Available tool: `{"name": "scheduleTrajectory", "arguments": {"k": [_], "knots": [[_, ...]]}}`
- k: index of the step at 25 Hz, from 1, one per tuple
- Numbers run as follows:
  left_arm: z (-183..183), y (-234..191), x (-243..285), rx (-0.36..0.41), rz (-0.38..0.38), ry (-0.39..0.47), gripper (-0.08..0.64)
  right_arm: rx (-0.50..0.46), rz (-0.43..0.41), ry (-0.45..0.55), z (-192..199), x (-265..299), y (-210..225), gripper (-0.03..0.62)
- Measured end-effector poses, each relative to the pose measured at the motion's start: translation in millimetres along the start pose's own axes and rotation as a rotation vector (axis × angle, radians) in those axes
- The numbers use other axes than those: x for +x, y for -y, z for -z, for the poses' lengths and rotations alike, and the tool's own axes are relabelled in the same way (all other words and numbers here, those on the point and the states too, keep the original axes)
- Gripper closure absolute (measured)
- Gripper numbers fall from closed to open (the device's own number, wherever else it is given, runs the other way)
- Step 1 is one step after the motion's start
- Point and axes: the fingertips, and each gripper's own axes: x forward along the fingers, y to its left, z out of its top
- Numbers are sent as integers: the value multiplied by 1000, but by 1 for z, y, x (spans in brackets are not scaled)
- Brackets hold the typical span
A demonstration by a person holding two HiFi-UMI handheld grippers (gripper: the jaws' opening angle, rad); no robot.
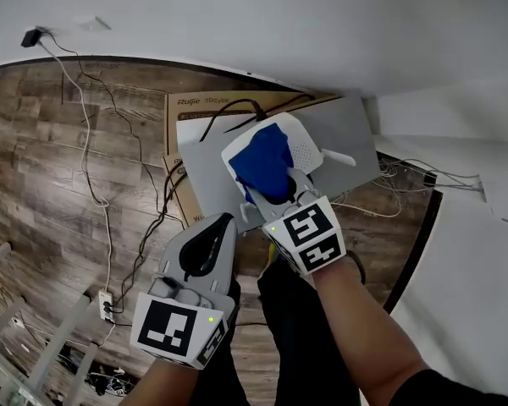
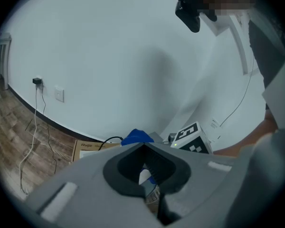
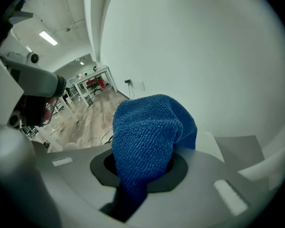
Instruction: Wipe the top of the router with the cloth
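Reading "Ruijie": box (image 1: 193, 113) under router (image 1: 310, 147)

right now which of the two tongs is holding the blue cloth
The right tongs: they are shut on the blue terry cloth over the white plastic router. The left tongs are shut on nothing, back from the router.

An office-like room: wood-plank floor (image 1: 51, 142), white desks (image 3: 92, 80), ceiling strip light (image 3: 47, 38).

Cardboard box (image 1: 190, 118) and cables (image 1: 109, 256) on wood floor (image 1: 42, 142)
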Motion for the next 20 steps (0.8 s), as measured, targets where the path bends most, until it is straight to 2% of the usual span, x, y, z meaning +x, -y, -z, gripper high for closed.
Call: {"name": "scheduleTrajectory", "arguments": {"k": [4, 8, 13, 20], "knots": [[1, -14, 11, -21, -4, 16, 560, -40, -19, 20, -13, 17, -4, 494], [-6, -21, 21, -9, -6, 21, 560, -68, -21, 32, -15, 19, -3, 494], [-15, -20, 31, 7, -14, 18, 560, -41, 39, 44, -12, 7, 22, 494], [-14, 17, 53, 30, 18, -1, 560, 29, 135, 53, 10, -33, 68, 494]]}}
